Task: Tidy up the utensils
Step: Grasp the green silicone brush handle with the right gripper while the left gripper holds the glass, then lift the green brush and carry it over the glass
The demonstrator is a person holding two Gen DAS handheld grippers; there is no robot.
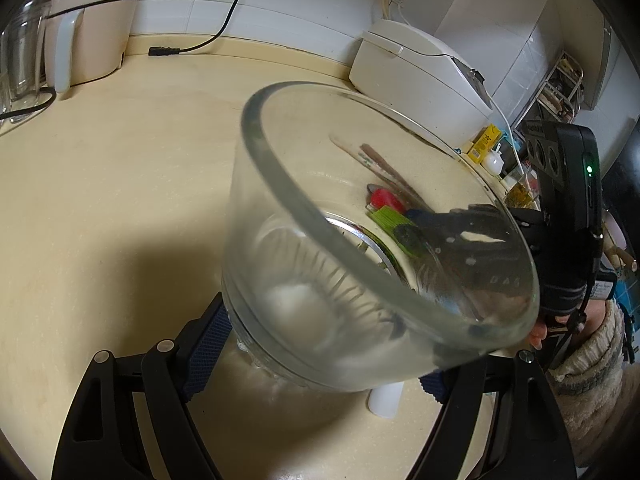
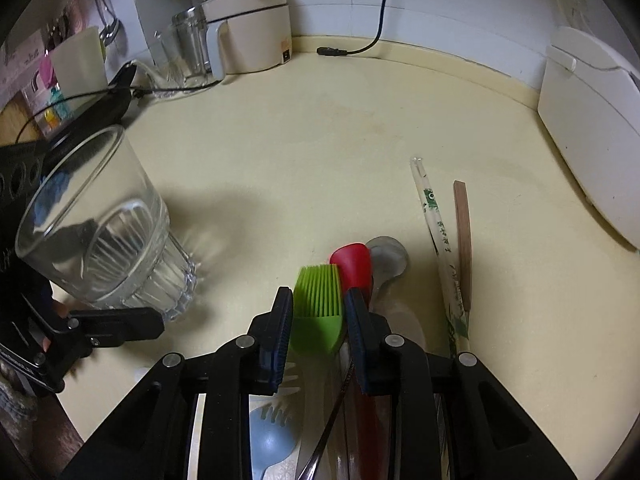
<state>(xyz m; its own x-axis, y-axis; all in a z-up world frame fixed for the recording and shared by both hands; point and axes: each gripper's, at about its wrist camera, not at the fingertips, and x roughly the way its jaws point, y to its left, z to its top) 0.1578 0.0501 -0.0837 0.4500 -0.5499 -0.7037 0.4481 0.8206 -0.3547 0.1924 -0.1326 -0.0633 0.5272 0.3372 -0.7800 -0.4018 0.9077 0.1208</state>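
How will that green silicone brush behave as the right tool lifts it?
The green silicone brush sits between the right tool pads. Its slotted bristles look soft, so they will probably flex. It seems light. Neighbouring red spatula touches it and may shift.

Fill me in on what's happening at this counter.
A person is sorting utensils with a handheld gripper in each hand. The left gripper clamps a clear glass, tilted toward the utensils. The right gripper is closed on a green silicone brush in the pile on the counter. A red spatula, a metal spoon and chopsticks lie beside it. Nothing is in the glass yet.
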